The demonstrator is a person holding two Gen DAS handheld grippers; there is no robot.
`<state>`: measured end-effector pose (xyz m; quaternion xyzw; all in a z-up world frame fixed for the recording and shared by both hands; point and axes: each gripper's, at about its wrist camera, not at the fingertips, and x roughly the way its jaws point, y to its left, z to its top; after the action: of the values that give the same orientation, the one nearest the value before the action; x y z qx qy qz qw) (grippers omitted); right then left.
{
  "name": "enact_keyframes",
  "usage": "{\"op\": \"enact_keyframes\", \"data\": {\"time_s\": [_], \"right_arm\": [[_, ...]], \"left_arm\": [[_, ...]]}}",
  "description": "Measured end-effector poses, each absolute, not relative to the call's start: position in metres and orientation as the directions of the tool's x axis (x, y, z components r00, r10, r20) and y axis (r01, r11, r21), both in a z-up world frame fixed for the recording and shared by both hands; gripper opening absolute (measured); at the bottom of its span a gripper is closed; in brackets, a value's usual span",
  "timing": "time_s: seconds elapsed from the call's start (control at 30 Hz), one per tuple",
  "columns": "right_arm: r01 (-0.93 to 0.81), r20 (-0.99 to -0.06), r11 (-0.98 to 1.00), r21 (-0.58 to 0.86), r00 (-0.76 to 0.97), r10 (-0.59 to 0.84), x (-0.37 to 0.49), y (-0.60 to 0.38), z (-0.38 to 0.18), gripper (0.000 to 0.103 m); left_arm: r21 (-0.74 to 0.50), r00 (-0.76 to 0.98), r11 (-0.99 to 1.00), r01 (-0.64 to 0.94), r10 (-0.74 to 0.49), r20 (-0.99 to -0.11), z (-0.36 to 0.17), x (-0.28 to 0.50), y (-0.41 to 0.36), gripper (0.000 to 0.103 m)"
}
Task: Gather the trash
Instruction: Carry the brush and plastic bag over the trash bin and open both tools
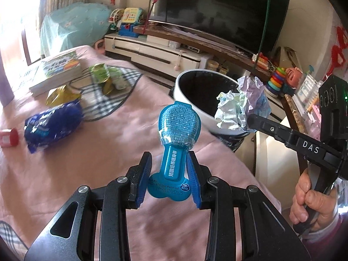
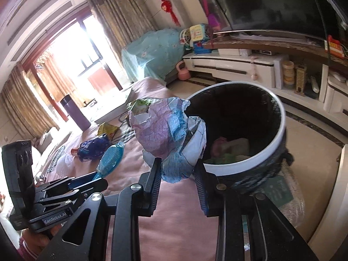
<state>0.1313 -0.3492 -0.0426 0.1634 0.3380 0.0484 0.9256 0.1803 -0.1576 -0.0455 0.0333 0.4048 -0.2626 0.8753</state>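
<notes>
So in the left wrist view, the left gripper [image 1: 168, 174] is clamped on a blue plastic toy package [image 1: 174, 150], pads squeezing its narrow stem, over the pink bedspread [image 1: 130, 113]. Farther left lie a blue wrapper [image 1: 52, 126], a yellow wrapper [image 1: 62, 96] and green packets [image 1: 106, 78]. The trash bin [image 1: 189, 100] sits far right, off the bed edge.

Right wrist view: the right gripper [image 2: 177, 180] is pinching a crumpled paper wad [image 2: 171, 139], held just left of the bin's white rim [image 2: 280, 130], with some trash already inside.
</notes>
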Motion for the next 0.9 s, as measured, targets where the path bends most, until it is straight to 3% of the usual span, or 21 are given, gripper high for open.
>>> {"op": "enact_keyframes", "data": {"time_s": [0.9], "right_arm": [[0.126, -0.616, 0.942, 0.31, 0.782, 0.098, 0.142, -0.411, -0.036, 0.031]], "left_arm": [[-0.114, 0.52, 0.829, 0.547, -0.443, -0.73, -0.034, 0.215, -0.231, 0.032]]}}
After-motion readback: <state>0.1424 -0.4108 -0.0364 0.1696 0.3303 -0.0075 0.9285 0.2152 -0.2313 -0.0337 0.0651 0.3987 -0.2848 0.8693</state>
